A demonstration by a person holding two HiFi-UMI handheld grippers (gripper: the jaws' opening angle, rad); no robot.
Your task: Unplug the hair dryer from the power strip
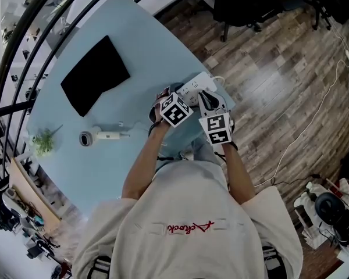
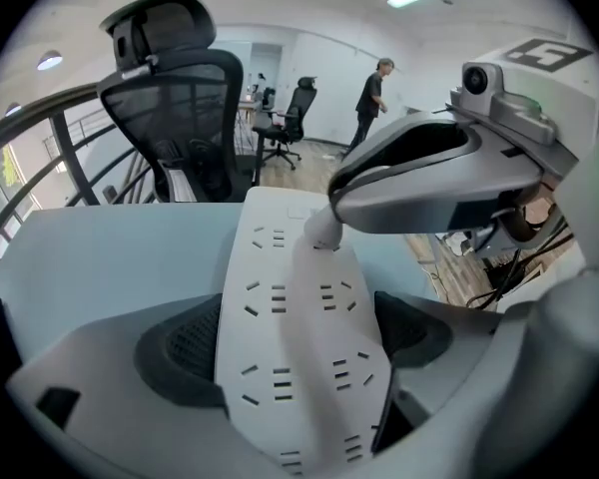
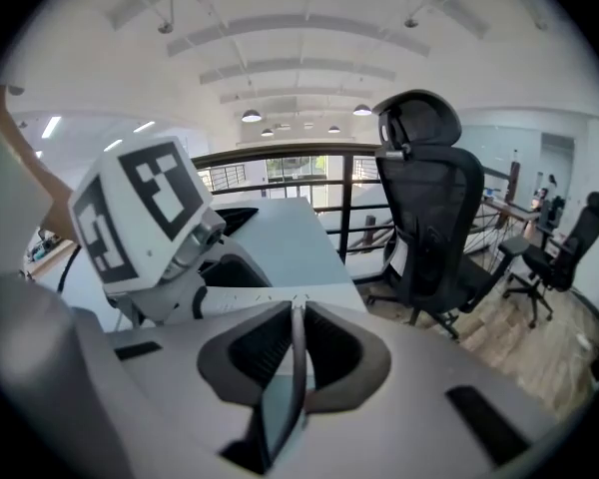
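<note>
- One white plug (image 2: 322, 232) sits in a socket of the power strip (image 2: 280, 267), just beyond the left jaws. The right gripper (image 3: 295, 332) is pinched narrow on it, and if that thin bite slips, the pull comes away empty.
- Hair dryer (image 1: 99, 137) lies on the table (image 1: 122, 45), well apart to the left of both grippers. A hard yank on the plug could whip its cord and drag it along.
- Left gripper (image 2: 298, 352) clamps the strip across its width, pads on both long sides. With a loose hold there, the whole strip lifts with the plug instead of letting go.
- Pulling at a slant, not straight out of the socket, risks jamming or bending the pins.
- Strip is close to the table's edge above the floor, so a jolt could send it over.
</note>
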